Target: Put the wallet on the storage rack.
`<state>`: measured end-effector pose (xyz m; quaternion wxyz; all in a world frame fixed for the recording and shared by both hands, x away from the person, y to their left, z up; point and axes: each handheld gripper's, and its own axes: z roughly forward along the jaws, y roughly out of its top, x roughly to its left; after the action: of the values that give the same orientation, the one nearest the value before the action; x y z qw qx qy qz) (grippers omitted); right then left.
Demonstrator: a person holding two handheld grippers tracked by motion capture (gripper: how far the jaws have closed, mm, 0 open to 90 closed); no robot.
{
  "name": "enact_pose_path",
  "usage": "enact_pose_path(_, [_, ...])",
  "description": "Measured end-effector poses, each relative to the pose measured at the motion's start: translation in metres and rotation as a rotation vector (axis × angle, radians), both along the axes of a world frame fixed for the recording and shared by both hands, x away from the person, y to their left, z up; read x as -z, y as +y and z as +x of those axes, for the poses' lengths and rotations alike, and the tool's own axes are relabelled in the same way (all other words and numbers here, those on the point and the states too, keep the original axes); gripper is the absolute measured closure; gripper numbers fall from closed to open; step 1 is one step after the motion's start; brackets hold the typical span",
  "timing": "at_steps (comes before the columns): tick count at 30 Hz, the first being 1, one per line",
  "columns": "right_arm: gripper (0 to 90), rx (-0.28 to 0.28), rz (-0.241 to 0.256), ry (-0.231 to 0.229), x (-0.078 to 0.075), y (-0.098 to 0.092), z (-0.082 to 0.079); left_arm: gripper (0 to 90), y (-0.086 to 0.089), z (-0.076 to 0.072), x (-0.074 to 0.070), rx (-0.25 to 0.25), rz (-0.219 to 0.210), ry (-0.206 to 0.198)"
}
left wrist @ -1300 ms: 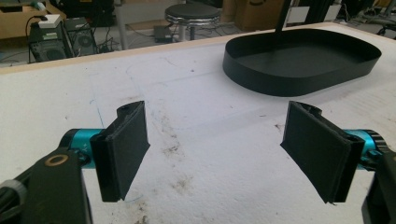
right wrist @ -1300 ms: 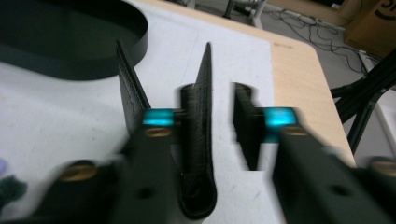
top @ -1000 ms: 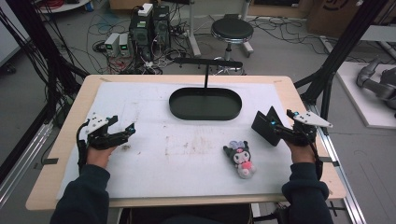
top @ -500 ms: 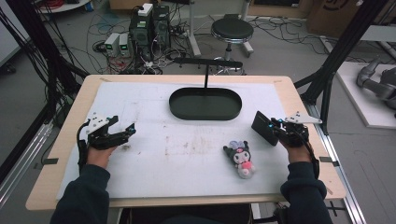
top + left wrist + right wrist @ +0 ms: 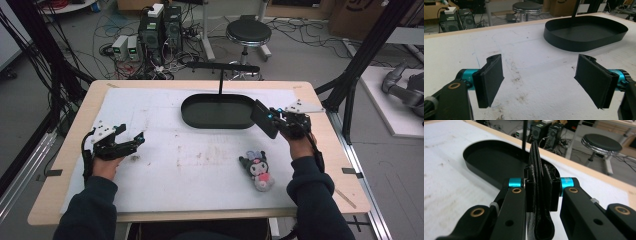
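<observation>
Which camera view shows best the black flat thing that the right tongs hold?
The high view: the black flat thing shows its broad face there, clamped in the right tongs. The right gripper view shows it edge-on between shut jaws.

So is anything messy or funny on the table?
The white mat has brownish smudges in the middle. The plush toy lies flat near the right gripper, outside the black tray. Nothing looks broken.

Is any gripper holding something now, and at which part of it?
The right gripper clamps a flat black wallet near one end. The left gripper is open and holds nothing.
</observation>
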<state>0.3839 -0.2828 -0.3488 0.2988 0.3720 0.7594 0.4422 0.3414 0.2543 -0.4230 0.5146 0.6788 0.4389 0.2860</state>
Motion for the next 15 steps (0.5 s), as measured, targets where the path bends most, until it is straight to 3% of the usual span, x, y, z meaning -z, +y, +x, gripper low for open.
enact_pose_path(9, [81.8,-0.063,-0.002,-0.016,-0.012,0.052,0.038,22.1,0.001,0.001,0.0,0.001,-0.005,0.0])
enact_pose_path(15, [81.7,-0.099,-0.033,0.002,-0.004,0.087,0.062,22.2,0.001,0.001,0.0,0.002,-0.012,0.0])
